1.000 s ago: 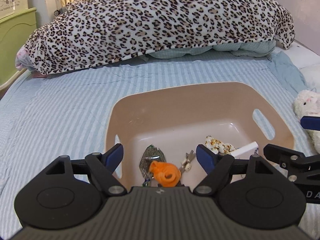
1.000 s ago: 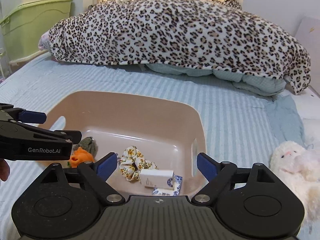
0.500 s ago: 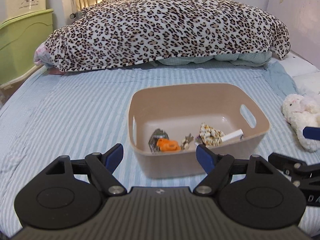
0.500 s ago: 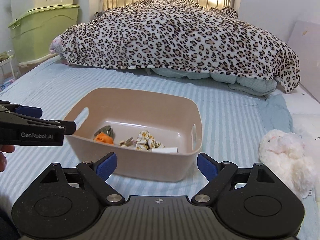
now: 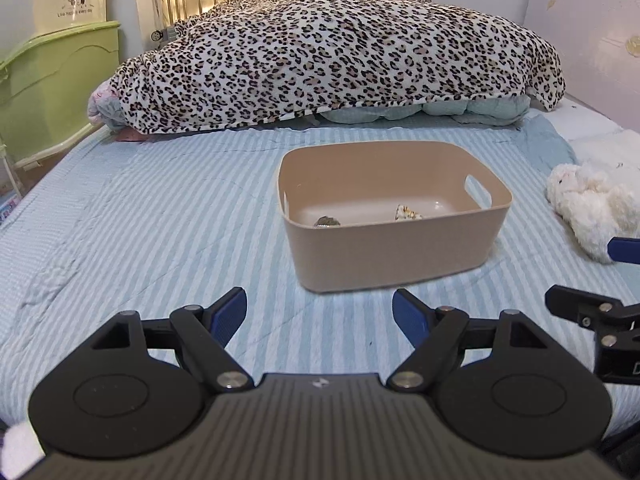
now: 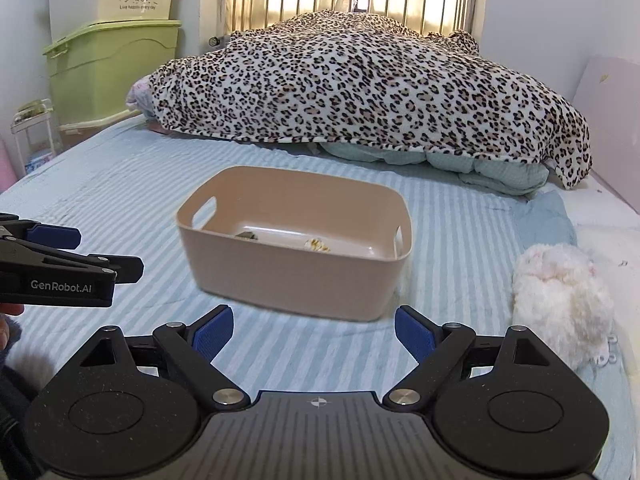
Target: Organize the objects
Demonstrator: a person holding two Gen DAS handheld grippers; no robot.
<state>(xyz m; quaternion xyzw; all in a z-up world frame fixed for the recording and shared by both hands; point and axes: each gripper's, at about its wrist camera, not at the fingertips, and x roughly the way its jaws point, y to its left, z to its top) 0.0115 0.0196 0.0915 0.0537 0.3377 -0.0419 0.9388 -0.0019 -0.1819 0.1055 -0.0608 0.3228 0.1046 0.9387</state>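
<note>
While both the left gripper and right gripper hover spread and empty short of the beige bin on the striped bedsheet, the white plush toy beside it risks being overlooked.

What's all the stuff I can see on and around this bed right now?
Basket: one, beige plastic, middle of the bed.
Scrunchie: one, white with yellow spots, inside the basket.
Dark item: one, grey-green, inside the basket, mostly hidden.
Plush toy: one, white, fluffy, on the bed right of the basket.
Sheet: one, light blue striped, covering the bed.
Blanket: one, leopard print, heaped at the far end.
Storage bins: two, green below, cream above, far left.
Left tongs: one, black with blue tips, open, empty.
Right tongs: one, same, open, empty.
</note>
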